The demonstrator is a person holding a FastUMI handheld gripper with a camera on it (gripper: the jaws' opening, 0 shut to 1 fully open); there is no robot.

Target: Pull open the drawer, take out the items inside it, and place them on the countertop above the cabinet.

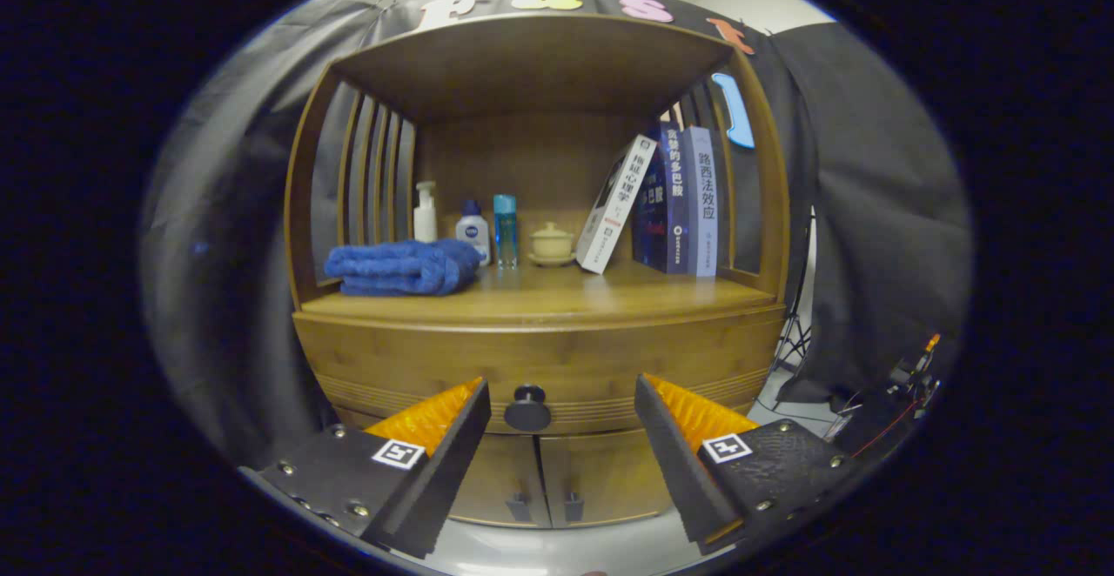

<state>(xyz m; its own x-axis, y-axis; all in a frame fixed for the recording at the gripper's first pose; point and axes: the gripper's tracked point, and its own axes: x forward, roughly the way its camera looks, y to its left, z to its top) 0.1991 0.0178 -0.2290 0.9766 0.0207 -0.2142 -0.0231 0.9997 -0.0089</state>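
My hand-held gripper [562,419] shows two chunky black fingers [452,463], each a wedge with a flat dark outer face. The inner pads are bright orange and ribbed in fine ridges. On top of each finger sits a small square white tag with a black pattern. Silver screw heads dot the black bodies, several along the left one, a few on the right. The right body has a rough, pebbled surface.

We see the tongs [561,406] spread wide, empty, with the closed drawer [540,363] and its dark knob [527,408] just beyond; a blue towel [402,266] lies on the surface [557,298].
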